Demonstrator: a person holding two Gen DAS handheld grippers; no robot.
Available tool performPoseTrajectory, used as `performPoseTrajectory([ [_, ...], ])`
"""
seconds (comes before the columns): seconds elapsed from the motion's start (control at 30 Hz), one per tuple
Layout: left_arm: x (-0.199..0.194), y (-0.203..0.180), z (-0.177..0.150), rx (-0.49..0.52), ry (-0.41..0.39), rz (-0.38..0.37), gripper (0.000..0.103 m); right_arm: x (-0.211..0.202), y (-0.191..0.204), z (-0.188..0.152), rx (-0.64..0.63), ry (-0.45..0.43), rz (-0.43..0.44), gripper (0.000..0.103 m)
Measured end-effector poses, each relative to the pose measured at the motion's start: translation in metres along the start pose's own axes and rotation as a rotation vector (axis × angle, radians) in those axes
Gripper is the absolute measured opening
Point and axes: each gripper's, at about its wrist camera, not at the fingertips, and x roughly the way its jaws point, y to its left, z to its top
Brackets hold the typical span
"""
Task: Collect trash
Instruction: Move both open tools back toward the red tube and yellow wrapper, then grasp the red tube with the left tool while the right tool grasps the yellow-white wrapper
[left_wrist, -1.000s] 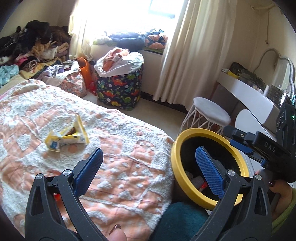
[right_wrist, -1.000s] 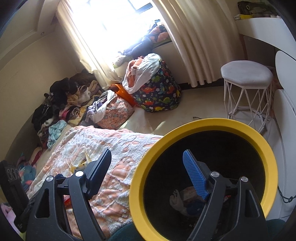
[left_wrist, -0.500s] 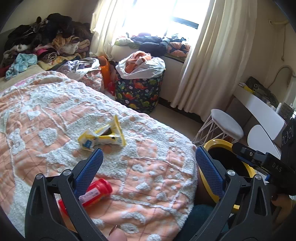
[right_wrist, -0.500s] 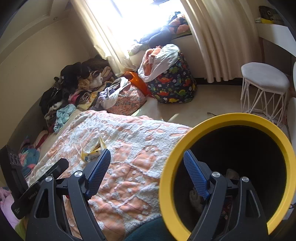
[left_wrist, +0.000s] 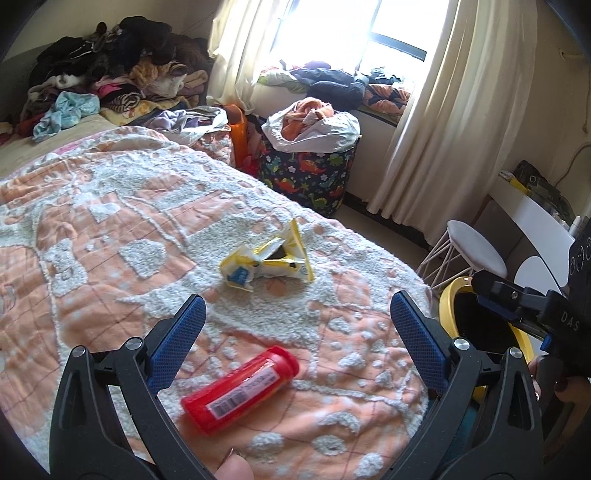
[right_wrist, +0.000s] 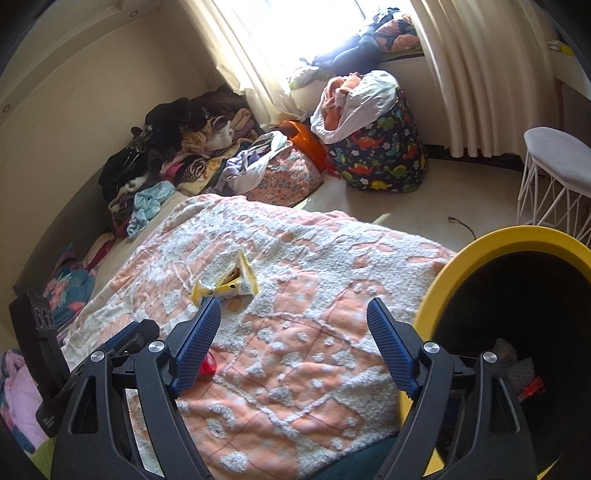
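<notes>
Both views have swung from the yellow-rimmed bin (right_wrist: 443, 295) toward the bed. Left gripper (left_wrist: 295, 343) and right gripper (right_wrist: 293, 339): jaws wide apart, empty. One red bottle (left_wrist: 240, 387) lies between the left jaws; one yellow wrapper (left_wrist: 266, 260) lies ahead.

The left gripper (left_wrist: 295, 339) hangs with its jaws spread wide and nothing between the blue pads — a fingertip (left_wrist: 232, 469) shows at the bottom edge of its view. The right gripper (right_wrist: 293, 343) is likewise splayed and empty; in the left view its holder's hand (left_wrist: 554, 380) grips the handle at right.
</notes>
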Motion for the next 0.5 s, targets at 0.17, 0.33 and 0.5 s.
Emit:
performPoseTrajectory([
  [0.17,0.002,0.019,-0.004,-0.003,0.026,0.008,0.092,0.021,0.013,0.006,-0.002,0.032,0.031,0.079],
  [0.33,0.008,0.029,-0.013,0.041,0.076,0.008,0.092,0.044,0.028,0.014,-0.012,0.052,0.046,0.079],
  [0.5,0.018,0.029,-0.022,0.116,0.132,-0.007,0.092,0.072,0.041,0.02,-0.038,0.082,0.048,0.079],
])
